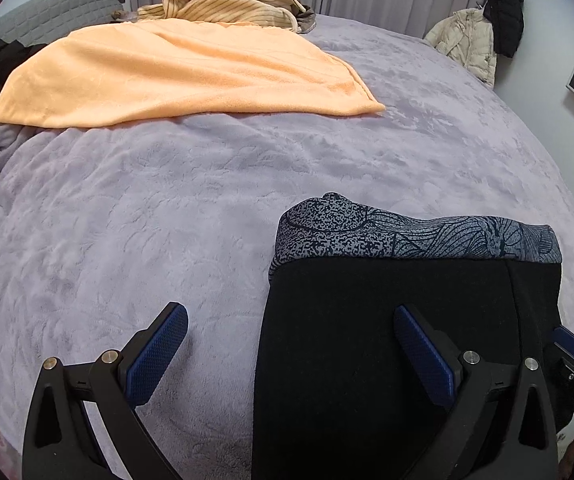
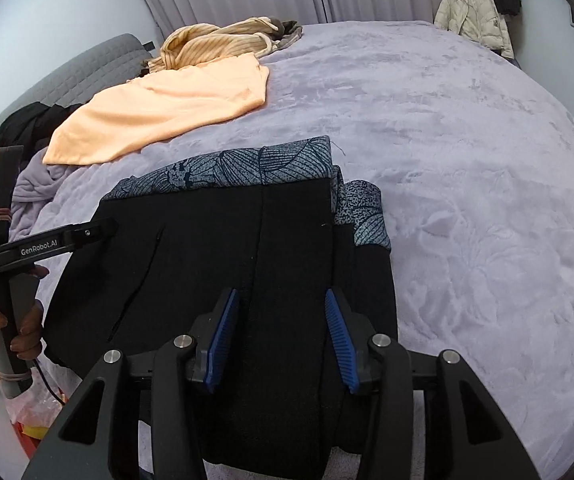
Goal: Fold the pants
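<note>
An orange towel [image 1: 175,76] and striped garment [image 1: 223,4] are seen beyond the folded pants [image 2: 223,248]; bare blanket [image 1: 127,208] is left elsewhere. Left gripper [image 1: 291,352] is spread, right gripper [image 2: 283,340] parted, apparently gripping nothing.

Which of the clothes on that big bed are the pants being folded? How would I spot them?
Start at the lilac plush bedspread. The pants lie at its near edge, right under the two grippers. They are a folded black stack with a grey leaf-print layer peeking out, unlike the plain orange towel and striped beige garment farther back.

Black pants [image 2: 223,264] w/ grey leaf-print lining, folded flat on purple bed
</note>
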